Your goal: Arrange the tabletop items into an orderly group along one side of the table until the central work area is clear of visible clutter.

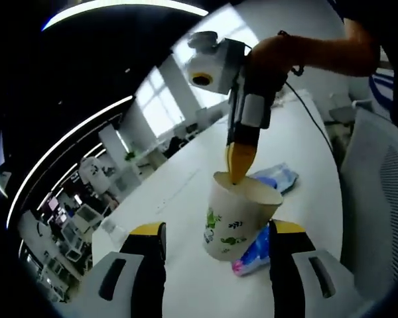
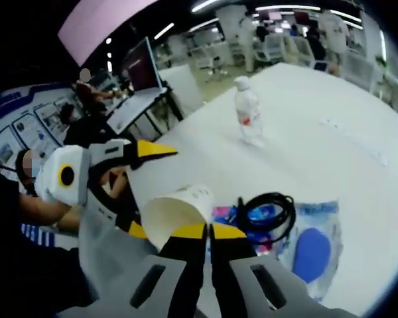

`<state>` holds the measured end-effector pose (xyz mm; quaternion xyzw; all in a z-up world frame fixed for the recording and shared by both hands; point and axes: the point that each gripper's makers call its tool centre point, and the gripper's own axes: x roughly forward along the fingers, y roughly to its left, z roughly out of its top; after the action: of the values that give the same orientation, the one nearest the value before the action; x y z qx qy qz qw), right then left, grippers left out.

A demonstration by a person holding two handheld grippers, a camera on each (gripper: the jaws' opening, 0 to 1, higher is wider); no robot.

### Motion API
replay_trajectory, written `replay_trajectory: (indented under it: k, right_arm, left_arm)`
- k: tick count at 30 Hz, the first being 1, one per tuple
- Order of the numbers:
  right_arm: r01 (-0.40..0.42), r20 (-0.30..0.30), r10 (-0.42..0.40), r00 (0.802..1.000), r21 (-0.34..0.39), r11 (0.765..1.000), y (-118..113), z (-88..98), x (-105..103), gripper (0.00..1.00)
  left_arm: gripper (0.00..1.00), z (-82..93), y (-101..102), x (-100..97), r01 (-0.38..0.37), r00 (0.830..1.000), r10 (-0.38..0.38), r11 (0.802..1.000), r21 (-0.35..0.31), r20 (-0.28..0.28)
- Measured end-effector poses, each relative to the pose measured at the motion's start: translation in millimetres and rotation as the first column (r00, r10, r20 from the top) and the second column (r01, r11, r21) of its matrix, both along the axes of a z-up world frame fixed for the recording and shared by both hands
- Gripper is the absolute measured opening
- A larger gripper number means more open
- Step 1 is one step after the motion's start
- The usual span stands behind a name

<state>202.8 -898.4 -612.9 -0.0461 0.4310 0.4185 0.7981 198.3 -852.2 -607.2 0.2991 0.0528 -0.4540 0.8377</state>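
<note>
A long white table (image 1: 298,142) runs through an open-plan office, its surface also seen in the right gripper view (image 2: 331,99), with rows of desks and monitors beyond. On it stands a white paper cup (image 1: 239,218) printed with green leaves, upright in the left gripper view and sitting between the yellow-tipped jaws of the left gripper (image 1: 219,232). Those jaws stand spread wide, one on either side of the cup, neither visibly touching it. The right gripper (image 1: 237,173) reaches down from above in a person's hand (image 1: 278,56), its yellow tips pinched together on the cup's far rim. In the right gripper view the same grasp shows close up: the right gripper (image 2: 209,230) has its jaws nearly closed, clamped on the lip of the cup (image 2: 176,212), with the left gripper (image 2: 142,189) coming in from the left just beside the cup.

Just behind the cup lie a blue-and-white plastic packet (image 2: 315,248) and a pink-and-blue packet (image 1: 252,255), the latter touching the cup's base in the left gripper view. A coiled black cable (image 2: 268,209) rests on top of the packets. Well apart from this cluster, a small clear plastic bottle (image 2: 247,112) with a white cap stands upright farther along the table.
</note>
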Motion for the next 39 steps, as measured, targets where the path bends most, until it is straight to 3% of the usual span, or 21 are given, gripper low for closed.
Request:
replay_trajectory:
  k: [6,10,16,22,30,33,39]
  right_arm:
    - [-0.062,0.030,0.064,0.998,-0.049,0.997,0,0.0,-3,0.00]
    - [-0.085,0.047,0.088,0.995,-0.074,0.994,0,1.3,-3,0.00]
    - [-0.132,0.071,0.139,0.988,-0.097,0.986,0,1.6,-5,0.00]
    - [-0.135,0.070,0.142,0.987,-0.097,0.986,-1,3.0,-5,0.00]
    - [-0.139,0.035,0.142,0.989,-0.072,0.988,4,3.6,-10,0.00]
    - [-0.135,0.021,0.137,0.990,-0.058,0.989,5,4.0,-10,0.00]
    - [-0.124,-0.010,0.124,0.992,0.013,0.992,9,10.6,-12,0.00]
  left_arm:
    - [0.57,-1.9,-13,-5.6,0.073,0.995,-0.078,0.993,0.093,0.055]
    - [0.53,-5.6,-20,-10.8,0.100,0.993,-0.106,0.988,0.119,0.050]
    - [0.50,-9.8,-29,-16.9,0.120,0.991,-0.127,0.984,0.135,0.049]
    - [0.40,-13.4,-33,-23.3,0.131,0.990,-0.136,0.981,0.141,0.028]
    - [0.40,-15.0,-30,-26.8,0.115,0.993,-0.117,0.984,0.134,0.011]
    - [0.40,-14.0,-29,-29.3,0.108,0.994,-0.107,0.988,0.106,-0.020]
    - [0.39,-8.5,-28,-33.5,0.067,0.984,-0.077,0.996,-0.065,-0.161]
